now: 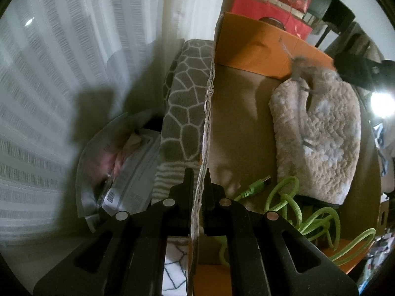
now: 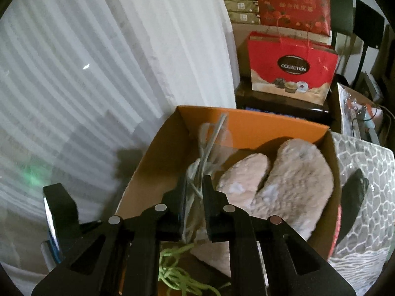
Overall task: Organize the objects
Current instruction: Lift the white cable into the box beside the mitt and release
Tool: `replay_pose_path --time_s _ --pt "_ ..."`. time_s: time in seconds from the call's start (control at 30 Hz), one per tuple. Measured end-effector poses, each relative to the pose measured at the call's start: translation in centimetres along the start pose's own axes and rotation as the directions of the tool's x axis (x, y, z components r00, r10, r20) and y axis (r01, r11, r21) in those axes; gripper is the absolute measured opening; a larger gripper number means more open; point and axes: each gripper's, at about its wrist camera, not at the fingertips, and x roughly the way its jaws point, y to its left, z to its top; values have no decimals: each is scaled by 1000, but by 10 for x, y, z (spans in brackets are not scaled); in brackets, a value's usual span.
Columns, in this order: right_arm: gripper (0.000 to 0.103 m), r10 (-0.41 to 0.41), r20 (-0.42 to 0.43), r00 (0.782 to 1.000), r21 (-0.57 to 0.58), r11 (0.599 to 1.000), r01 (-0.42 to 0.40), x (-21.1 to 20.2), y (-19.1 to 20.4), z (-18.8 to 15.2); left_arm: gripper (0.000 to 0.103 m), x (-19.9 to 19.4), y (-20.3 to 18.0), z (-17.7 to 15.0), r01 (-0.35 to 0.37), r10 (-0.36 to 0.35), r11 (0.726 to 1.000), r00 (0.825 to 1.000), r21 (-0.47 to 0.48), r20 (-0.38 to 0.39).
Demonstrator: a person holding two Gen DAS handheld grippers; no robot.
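The left gripper [image 1: 198,180] is pinched onto the left wall of the cardboard box [image 1: 207,113], one finger outside, one inside, the torn corrugated edge running right up between them. The right gripper [image 2: 195,185] is clamped on a clear plastic bag with grey cords [image 2: 207,143] in it, holding it over the open box, near the left side.

Inside the box there's a fluffy beige mitten [image 1: 318,135] lying along the right side, thumb pointing toward the far orange wall. A bright green braided cable [image 1: 303,212] sits in a loose tangle at the near end, its USB plug on the box floor just beside the mitten's cuff. The box rests on a grey cushion with a white cracked pattern [image 1: 182,113]. Red gift bags [image 2: 291,69] stand behind it, next to a white curtain [image 2: 111,61].
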Motion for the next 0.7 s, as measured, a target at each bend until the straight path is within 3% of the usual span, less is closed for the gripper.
replay_pose_path --time_s 0.23,0.57,0.63,0.7 --pt "12 37 -53 998 19 999 -36 22 4 -4 5 0 -1 0 5 -5 1000 1000 -1 0" --pt "14 -24 -24 999 -13 1000 24 13 4 -8 5 0 -1 0 3 -3 1000 1000 0 -1" --pt "17 -39 -14 999 -18 999 38 10 3 -9 5 0 -1 0 1 -1 1000 1000 0 -1" --pt "30 -53 -2 999 -25 998 53 8 3 -9 5 0 -1 0 -1 1 1000 1000 1 -1"
